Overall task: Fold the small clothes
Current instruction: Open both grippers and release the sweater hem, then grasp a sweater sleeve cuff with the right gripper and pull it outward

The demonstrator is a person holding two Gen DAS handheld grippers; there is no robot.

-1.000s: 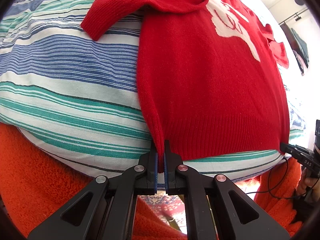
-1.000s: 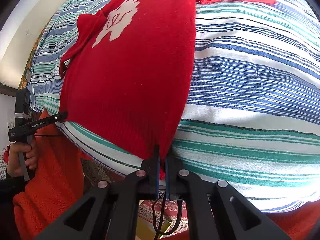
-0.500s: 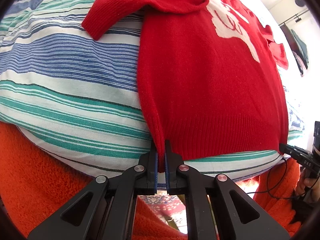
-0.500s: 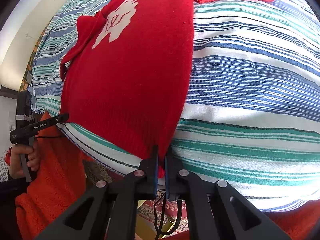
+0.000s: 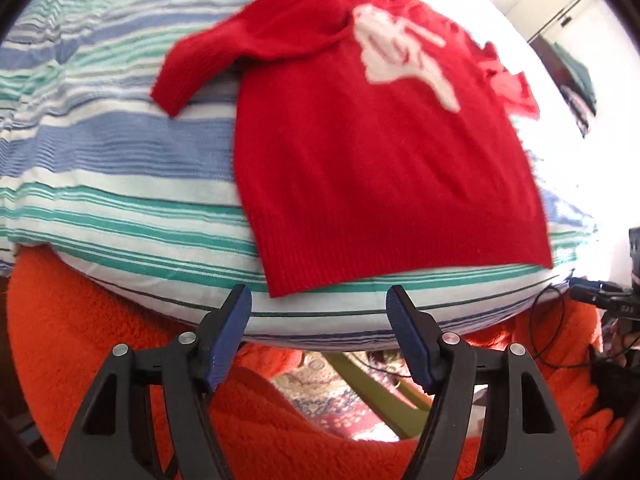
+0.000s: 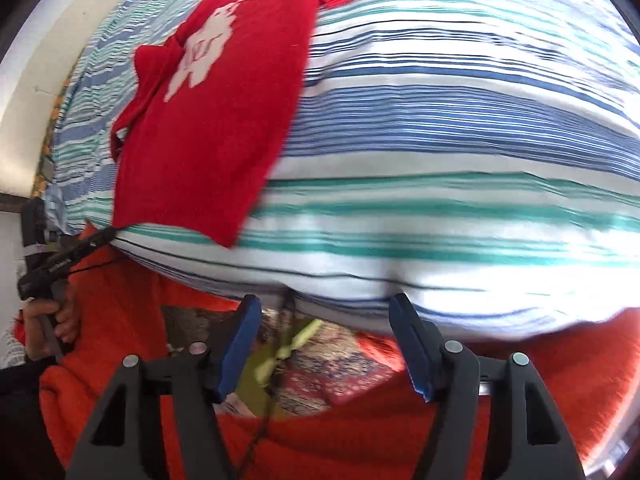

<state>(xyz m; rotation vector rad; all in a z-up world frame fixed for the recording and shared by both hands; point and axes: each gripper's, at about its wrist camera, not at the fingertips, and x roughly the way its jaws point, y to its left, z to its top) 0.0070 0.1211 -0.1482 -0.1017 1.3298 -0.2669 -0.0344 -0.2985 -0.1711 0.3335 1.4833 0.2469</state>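
In the left wrist view the red sweater (image 5: 380, 160) is seen lying flat on the striped sheet (image 5: 120, 152), its hem at about 12 o'clock from the left gripper (image 5: 319, 300). Its far sleeve, at 2 o'clock, is washed out by glare and hard to make out. The jaws are opening, with nothing pressed between the blue pads (image 5: 234, 332); the hem corner lies just beyond the tips. An orange blanket (image 5: 100, 340) is seen below the sheet's edge.

In the right wrist view the picture is smeared by motion. The sweater (image 6: 208, 128) lies at 10 o'clock from the right gripper (image 6: 324, 308), whose jaws are opening on nothing. At 9 o'clock a hand (image 6: 60, 320) gripping the other tool is cut off by the frame edge.
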